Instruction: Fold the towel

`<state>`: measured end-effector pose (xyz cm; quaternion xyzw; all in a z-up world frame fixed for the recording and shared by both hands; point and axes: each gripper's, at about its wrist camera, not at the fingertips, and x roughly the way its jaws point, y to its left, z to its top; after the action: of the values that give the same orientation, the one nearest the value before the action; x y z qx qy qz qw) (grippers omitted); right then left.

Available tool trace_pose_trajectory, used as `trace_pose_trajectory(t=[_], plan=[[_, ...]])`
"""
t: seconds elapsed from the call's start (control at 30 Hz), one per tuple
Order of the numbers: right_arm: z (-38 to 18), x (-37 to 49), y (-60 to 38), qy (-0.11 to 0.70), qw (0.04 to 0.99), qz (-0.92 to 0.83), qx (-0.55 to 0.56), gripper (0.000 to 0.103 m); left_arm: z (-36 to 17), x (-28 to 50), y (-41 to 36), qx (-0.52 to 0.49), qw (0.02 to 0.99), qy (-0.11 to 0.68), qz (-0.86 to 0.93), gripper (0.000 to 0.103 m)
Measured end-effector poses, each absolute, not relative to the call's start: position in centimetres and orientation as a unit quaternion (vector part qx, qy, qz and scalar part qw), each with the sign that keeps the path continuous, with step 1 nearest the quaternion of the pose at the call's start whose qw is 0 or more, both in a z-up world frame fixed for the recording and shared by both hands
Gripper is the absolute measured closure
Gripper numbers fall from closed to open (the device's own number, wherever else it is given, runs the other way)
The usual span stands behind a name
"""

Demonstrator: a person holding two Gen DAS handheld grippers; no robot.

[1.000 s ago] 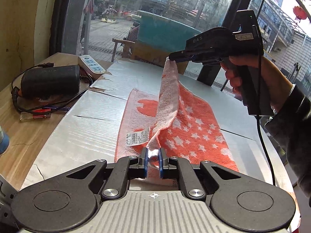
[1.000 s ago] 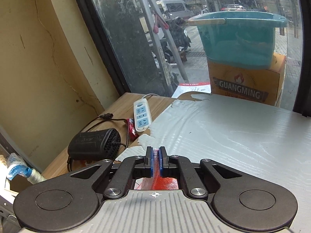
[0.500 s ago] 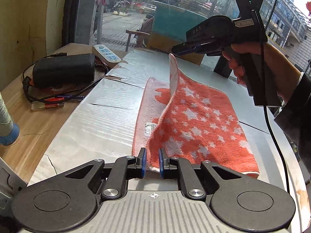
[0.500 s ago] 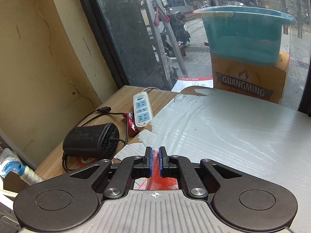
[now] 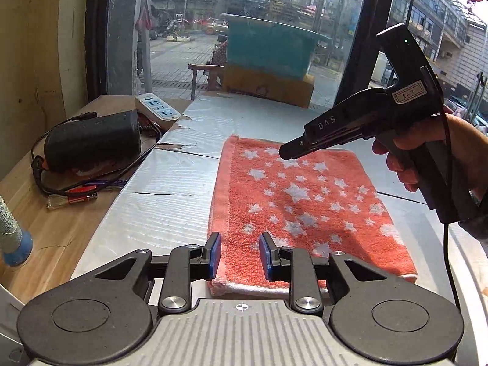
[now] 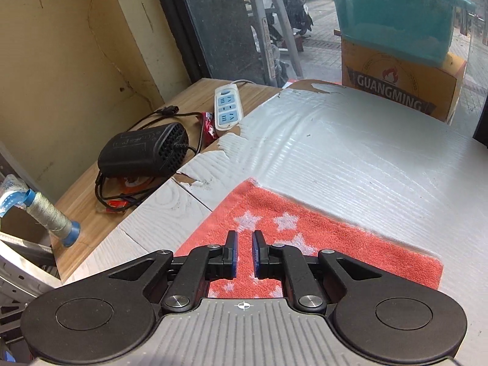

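An orange towel (image 5: 299,204) with white stars lies folded flat on the white table (image 5: 180,180). My left gripper (image 5: 239,254) is open, its blue pads either side of the towel's near left corner, holding nothing. My right gripper (image 6: 243,257) is open just above the towel's far corner (image 6: 274,222), empty. In the left wrist view the right gripper (image 5: 286,152) hovers over the towel's far edge, held by a hand.
A black power adapter (image 5: 91,140) with cables, a white power strip (image 5: 157,106) and a thread spool (image 6: 52,216) sit on the wooden desk at the left. A window, a teal tub (image 6: 393,15) and a cardboard box (image 6: 399,82) stand behind the table.
Both grippers let go of the towel and opened. The lifted half of the towel came down to the left and now lies flat over the other half.
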<state>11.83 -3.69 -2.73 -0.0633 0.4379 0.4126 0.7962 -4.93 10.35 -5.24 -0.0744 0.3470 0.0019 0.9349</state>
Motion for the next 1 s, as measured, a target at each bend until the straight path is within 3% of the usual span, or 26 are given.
trace_pose_trajectory(t=[0.2, 0.47, 0.57, 0.7, 1.0], plan=[[-5.0, 7.6, -7.3, 0.441, 0.792, 0.407, -0.109, 0.093, -7.4, -2.5, 9.0, -0.045, 0.915, 0.4, -0.019, 0.074], [-3.0, 2.1, -12.6, 0.397, 0.822, 0.384, -0.142, 0.092, -6.8, -4.0, 7.6, 0.004, 0.923, 0.385, -0.014, 0.074], [-2.7, -2.0, -14.9, 0.388, 0.821, 0.385, -0.163, 0.092, -6.5, -4.2, 6.0, 0.013, 0.924, 0.378, -0.053, 0.066], [-3.5, -6.3, -15.5, 0.365, 0.833, 0.359, -0.209, 0.092, -6.0, -4.5, 3.9, 0.026, 0.924, 0.367, -0.106, 0.063], [-4.0, -8.0, -15.0, 0.358, 0.845, 0.348, -0.191, 0.091, -6.8, -4.8, 1.1, 0.053, 0.914, 0.373, -0.155, 0.053]])
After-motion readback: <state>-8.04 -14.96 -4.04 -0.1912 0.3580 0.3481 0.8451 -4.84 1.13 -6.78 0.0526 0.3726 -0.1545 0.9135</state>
